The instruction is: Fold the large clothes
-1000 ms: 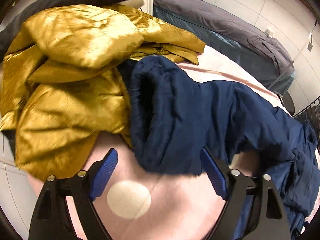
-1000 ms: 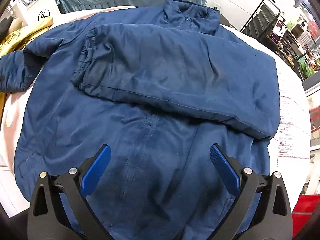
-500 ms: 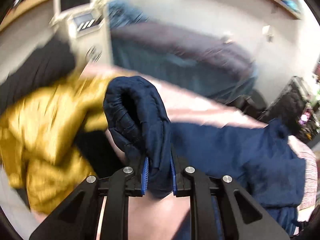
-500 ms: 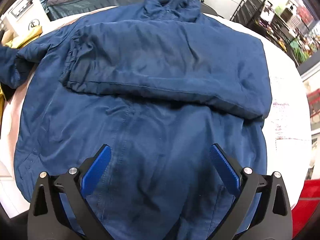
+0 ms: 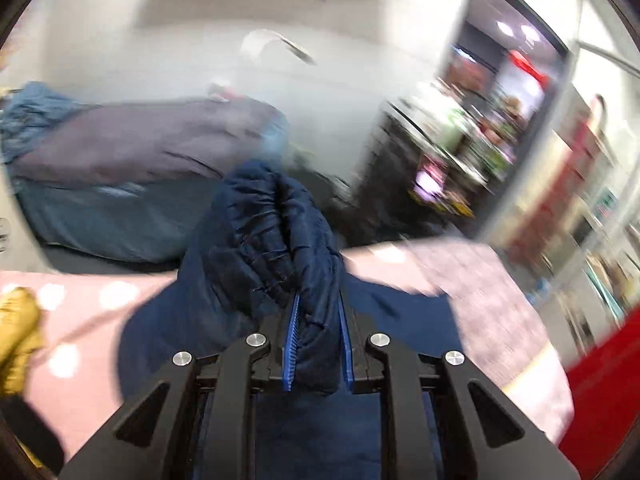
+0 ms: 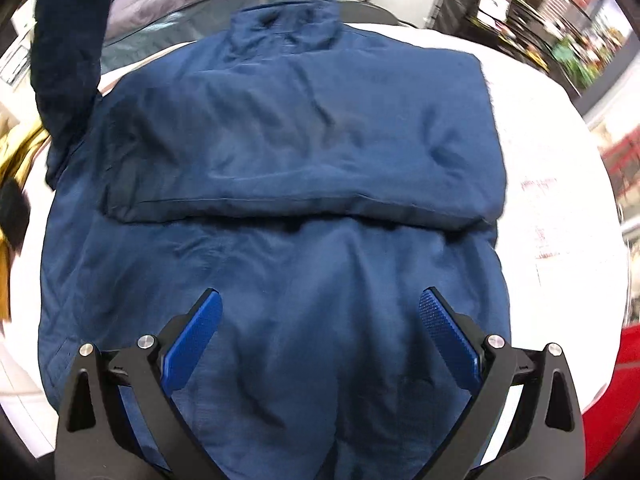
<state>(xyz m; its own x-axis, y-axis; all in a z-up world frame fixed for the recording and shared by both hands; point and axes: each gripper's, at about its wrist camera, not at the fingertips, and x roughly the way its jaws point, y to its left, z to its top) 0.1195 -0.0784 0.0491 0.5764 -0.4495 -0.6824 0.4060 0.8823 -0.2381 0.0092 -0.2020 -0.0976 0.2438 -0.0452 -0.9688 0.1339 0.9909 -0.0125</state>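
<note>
- Pink spotted bedding (image 5: 80,364) covers the work surface in the left wrist view; behind it lie a grey-and-teal heap (image 5: 132,152) at left and blurred shelving (image 5: 472,148) at upper right. The blur fits a fast camera move.
- Left gripper (image 5: 317,344): one second ago its jaws stood wide apart above the bedding, just short of the sleeve cuff (image 5: 276,240). Now the blue pads (image 5: 291,344) are clamped on that cuff, which bunches upward at frame centre.
- The gold garment (image 5: 16,332), which filled the left half of that view a second ago, now shows only at the lower left edge. The view has swung toward the right side of the room.
- In the right wrist view, the navy jacket (image 6: 280,272) lies flat and front-up across the middle of the frame, collar at top centre. One sleeve is already folded across the chest.
- The second sleeve (image 6: 64,52), which lay out to the left a second ago, now rises off the surface at the upper left of that frame.
- Right gripper (image 6: 320,340): jaws apart, holding nothing, hovering over the jacket's lower front.
- Judgement: the sleeve-fold step is under way. The lifted sleeve likely needs carrying across the chest, over the folded one.
- Risk: padded fabric may slip from the pads, or drag the body out of alignment.
</note>
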